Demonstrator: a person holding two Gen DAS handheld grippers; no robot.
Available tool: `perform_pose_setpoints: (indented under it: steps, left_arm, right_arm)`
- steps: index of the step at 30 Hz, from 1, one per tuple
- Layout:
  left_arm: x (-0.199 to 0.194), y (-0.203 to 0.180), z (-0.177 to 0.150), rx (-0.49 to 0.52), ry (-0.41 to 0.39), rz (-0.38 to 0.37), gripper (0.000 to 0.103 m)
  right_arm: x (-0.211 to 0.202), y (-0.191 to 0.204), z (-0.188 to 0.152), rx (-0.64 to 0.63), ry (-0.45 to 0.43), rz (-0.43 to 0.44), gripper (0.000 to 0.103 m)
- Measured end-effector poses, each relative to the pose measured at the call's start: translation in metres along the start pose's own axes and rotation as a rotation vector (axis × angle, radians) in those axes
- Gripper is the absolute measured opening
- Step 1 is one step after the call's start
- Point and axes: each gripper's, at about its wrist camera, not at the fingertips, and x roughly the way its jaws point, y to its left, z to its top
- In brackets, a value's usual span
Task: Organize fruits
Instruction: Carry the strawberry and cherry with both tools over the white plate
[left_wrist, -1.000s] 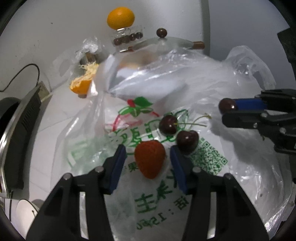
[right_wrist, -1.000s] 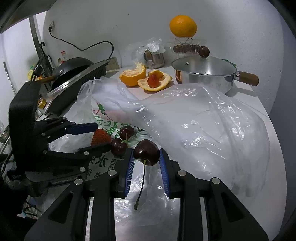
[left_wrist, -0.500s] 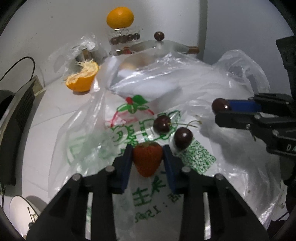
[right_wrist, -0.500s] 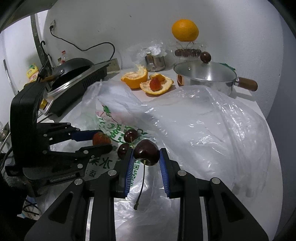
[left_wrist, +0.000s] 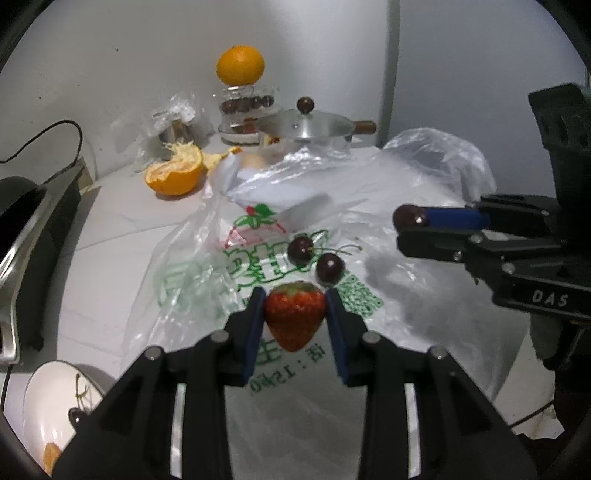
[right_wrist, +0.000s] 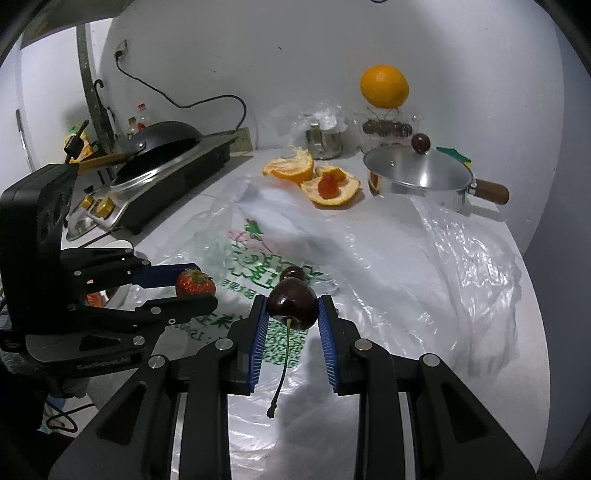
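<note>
Left gripper clamped on a strawberry, tip pointing down, above the printed plastic bag. Two loose cherries lie on the bag just beyond the strawberry. Right of the strawberry, the right gripper pinches what looks like a cherry.

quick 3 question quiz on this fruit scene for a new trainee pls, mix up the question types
1. True or false: the left claw is shut on a strawberry.
2. Multiple choice: what does the right claw hold? A) a half orange B) a cherry with its stem hanging down C) nothing
3. Fill in: the two loose cherries lie on the printed plastic ____.

Key: 1 true. 2 B. 3 bag.
</note>
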Motion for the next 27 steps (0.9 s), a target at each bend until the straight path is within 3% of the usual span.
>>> perform_pose_setpoints:
  steps: [16, 27]
  left_arm:
    - [-0.064, -0.002, -0.020, -0.021, -0.069, 0.003, 0.034]
    - [-0.096, 0.018, -0.041, -0.074, -0.100, 0.026, 0.034]
  right_arm:
    - [-0.027, 0.044, 0.000, -0.047, -0.032, 0.013, 0.029]
    - [-0.035, 0.085, 0.005, -0.100, -0.040, 0.036, 0.029]
